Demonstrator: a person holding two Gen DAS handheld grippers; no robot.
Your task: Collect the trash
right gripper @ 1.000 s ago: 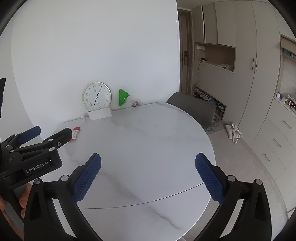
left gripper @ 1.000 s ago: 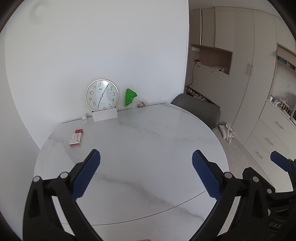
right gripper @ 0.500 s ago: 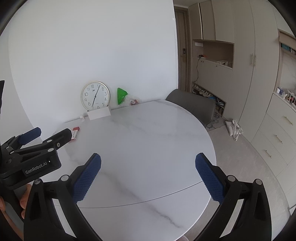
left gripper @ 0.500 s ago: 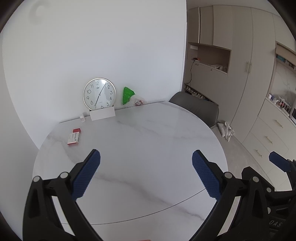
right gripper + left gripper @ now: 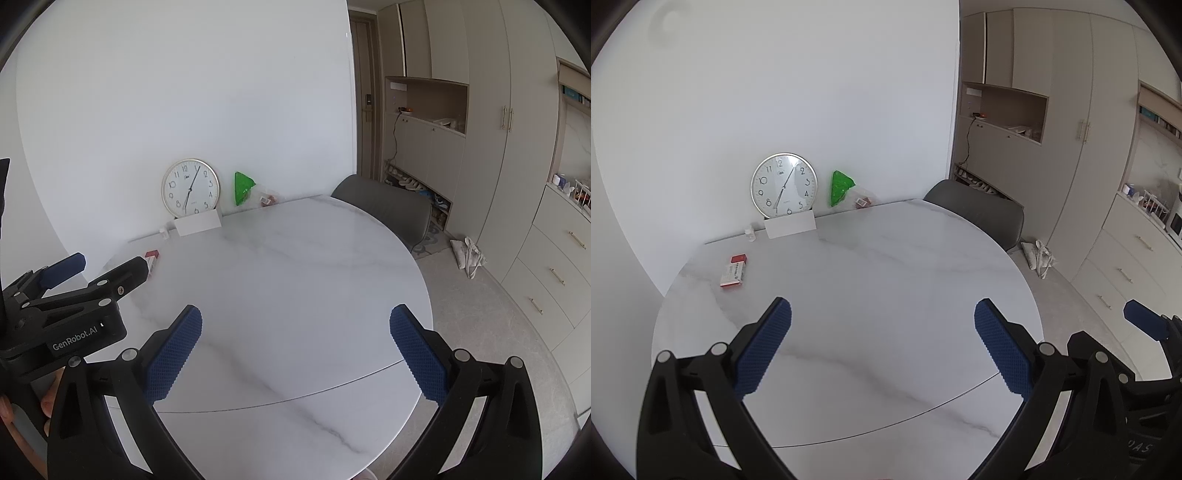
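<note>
A red and white box (image 5: 733, 271) lies flat on the far left of the round marble table (image 5: 886, 280); in the right wrist view (image 5: 151, 258) the left gripper partly hides it. A green bag (image 5: 840, 186) and a small clear packet with red contents (image 5: 863, 199) lean at the wall at the table's back; both show in the right wrist view, the bag (image 5: 242, 186) and the packet (image 5: 266, 198). My left gripper (image 5: 882, 347) is open and empty over the table's near edge. My right gripper (image 5: 295, 350) is open and empty beside it.
A round clock (image 5: 783, 184) with a white card (image 5: 790, 227) before it stands at the wall, a tiny white bottle (image 5: 750, 233) to its left. A grey chair (image 5: 979, 214) is tucked at the table's far right. Cabinets (image 5: 1071, 166) line the right wall; a bag (image 5: 1039, 256) lies on the floor.
Both views have shifted slightly: the table and clock sit a little further left and lower than one second ago. Both grippers stay open and empty.
</note>
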